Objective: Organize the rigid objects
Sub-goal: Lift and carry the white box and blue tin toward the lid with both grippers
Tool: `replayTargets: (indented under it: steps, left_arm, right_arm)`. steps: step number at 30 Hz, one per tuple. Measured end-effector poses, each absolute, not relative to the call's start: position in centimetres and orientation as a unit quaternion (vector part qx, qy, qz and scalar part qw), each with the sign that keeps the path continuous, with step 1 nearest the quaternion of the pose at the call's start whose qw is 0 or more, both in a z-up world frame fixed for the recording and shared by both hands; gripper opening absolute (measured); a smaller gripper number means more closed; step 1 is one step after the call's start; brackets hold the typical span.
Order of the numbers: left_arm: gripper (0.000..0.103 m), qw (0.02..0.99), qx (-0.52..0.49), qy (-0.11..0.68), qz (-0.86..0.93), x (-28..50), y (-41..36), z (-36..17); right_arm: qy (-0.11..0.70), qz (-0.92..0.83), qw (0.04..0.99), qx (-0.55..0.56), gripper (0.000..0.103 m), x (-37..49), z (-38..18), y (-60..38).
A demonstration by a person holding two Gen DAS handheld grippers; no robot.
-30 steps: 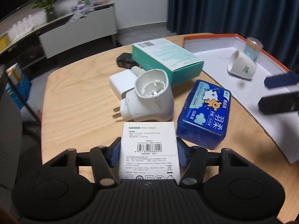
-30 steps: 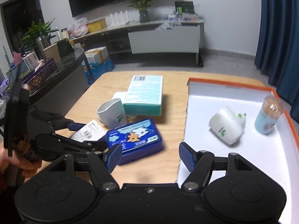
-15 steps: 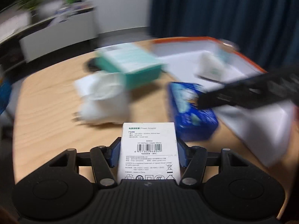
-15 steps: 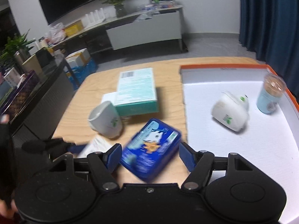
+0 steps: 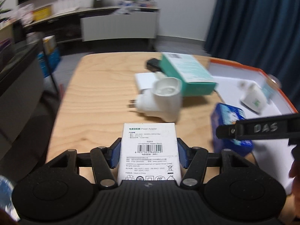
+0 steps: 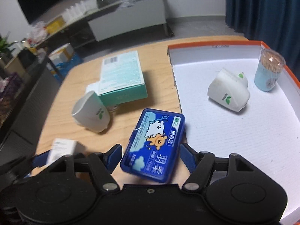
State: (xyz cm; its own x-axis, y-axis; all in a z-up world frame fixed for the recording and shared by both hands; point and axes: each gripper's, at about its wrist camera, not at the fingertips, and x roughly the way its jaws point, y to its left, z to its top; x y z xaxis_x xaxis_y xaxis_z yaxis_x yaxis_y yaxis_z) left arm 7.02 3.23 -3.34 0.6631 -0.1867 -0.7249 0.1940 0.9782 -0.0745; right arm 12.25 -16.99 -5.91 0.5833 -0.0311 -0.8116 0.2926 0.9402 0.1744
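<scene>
Left gripper [image 5: 149, 154] is clamping the white adapter box [image 5: 149, 150] at bottom centre; right gripper [image 6: 150, 158] is opening its jaws around the blue tin [image 6: 153, 150], lower centre beside the tray [image 6: 234, 140], pads not pressing.

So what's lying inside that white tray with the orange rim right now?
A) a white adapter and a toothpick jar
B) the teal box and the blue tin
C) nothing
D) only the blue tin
A: the white adapter and toothpick jar sit in the tray; the blue tin and teal box are on the table.
</scene>
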Motion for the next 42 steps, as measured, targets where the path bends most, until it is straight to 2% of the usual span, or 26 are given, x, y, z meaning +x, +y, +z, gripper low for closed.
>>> replayTargets:
  steps: [3,6,7,23,42]
  left_arm:
    - [0.060,0.911,-0.007,0.403,-0.088,7.2,3.7,-3.3]
    - [0.060,0.912,-0.009,0.402,-0.080,7.1,3.8,-3.0]
    - [0.060,0.912,-0.011,0.403,-0.076,7.2,3.8,-3.0]
    - [0.060,0.923,-0.047,0.378,-0.058,5.4,2.8,-0.3]
    - [0.060,0.924,-0.045,0.374,-0.062,3.6,0.2,1.5]
  right_arm:
    - [0.453,-0.108,0.875,0.133,0.084,13.4,-6.9,-16.5]
    - [0.449,-0.098,0.883,0.098,0.074,13.6,-6.9,-15.7]
    - [0.447,-0.090,0.885,0.099,0.074,13.4,-6.8,-15.7]
    - [0.380,-0.019,0.923,0.050,0.074,8.3,-0.9,-15.1]
    - [0.364,-0.017,0.930,0.041,0.074,4.7,1.1,-17.1]
